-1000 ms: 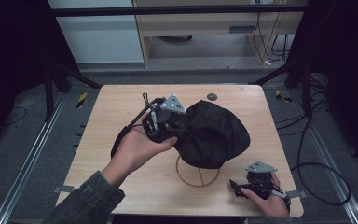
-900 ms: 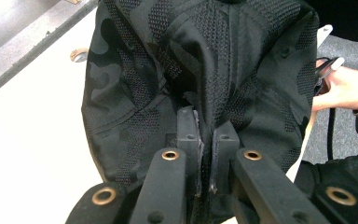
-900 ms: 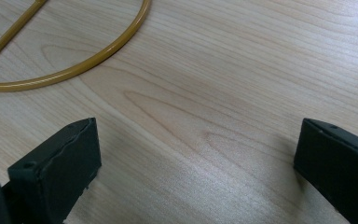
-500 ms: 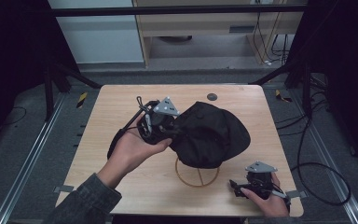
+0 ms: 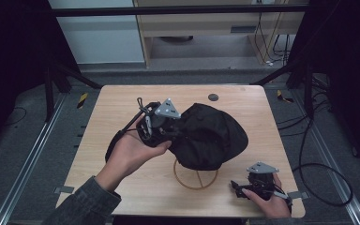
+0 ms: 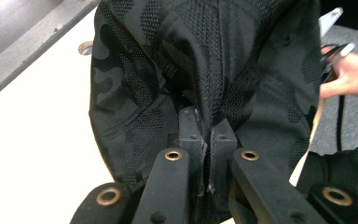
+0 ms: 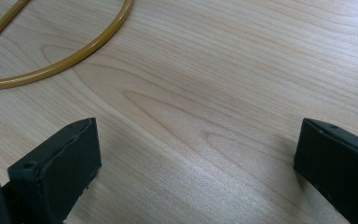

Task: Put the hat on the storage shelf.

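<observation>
right gripper (image 5: 238, 186) rests on the surface (image 5: 122, 101) nearest the person, just right of the wire ring (image 5: 196, 176), jaws wide, empty. beyond the ring, left gripper (image 5: 177, 130) jaws clamp black cap (image 5: 211, 136) fabric above it.

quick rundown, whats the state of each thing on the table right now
cap: draped over the stand, fabric pinched at its left edge
stand: upright on the table, its top under the cap
left gripper: shut on the cap
right gripper: open, nothing between the jaws, low over the table
</observation>
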